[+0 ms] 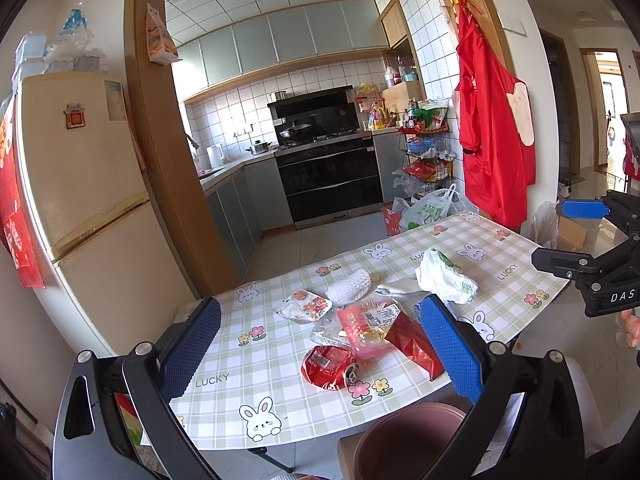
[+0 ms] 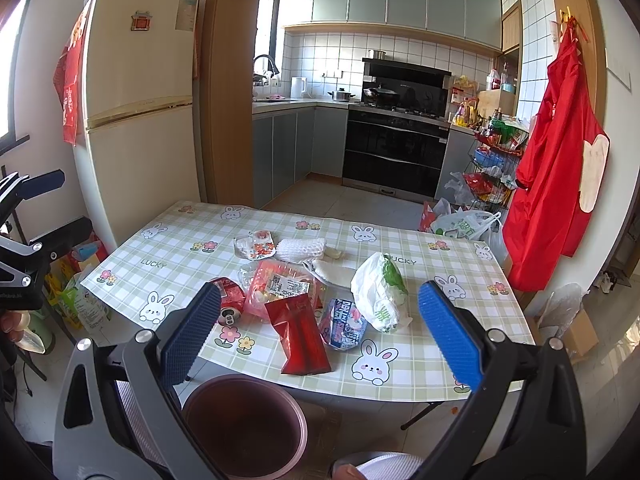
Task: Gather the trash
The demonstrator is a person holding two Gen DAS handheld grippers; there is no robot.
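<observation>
Trash lies in the middle of a checked bunny-print table (image 1: 256, 400) (image 2: 420, 376): a crushed red can (image 1: 328, 366) (image 2: 230, 298), a red foil packet (image 1: 416, 344) (image 2: 300, 338), a pink plastic tray (image 1: 368, 330) (image 2: 280, 286), a blue snack wrapper (image 2: 346, 324), a white plastic bag (image 1: 444, 276) (image 2: 378, 292), a white foam net (image 1: 348, 286) (image 2: 300, 249) and a flowered wrapper (image 1: 306, 306) (image 2: 256, 246). A brown bin (image 1: 408, 440) (image 2: 244, 424) stands below the table's near edge. My left gripper (image 1: 320, 354) and right gripper (image 2: 320, 334) are open, empty, above the near edge.
A cream fridge (image 1: 80, 184) (image 2: 140, 100) stands left of the table. Full shopping bags (image 1: 424, 210) (image 2: 464, 226) and a wire rack (image 2: 492, 168) are on the floor beyond the far edge. A red apron (image 1: 492, 140) (image 2: 556, 168) hangs at right.
</observation>
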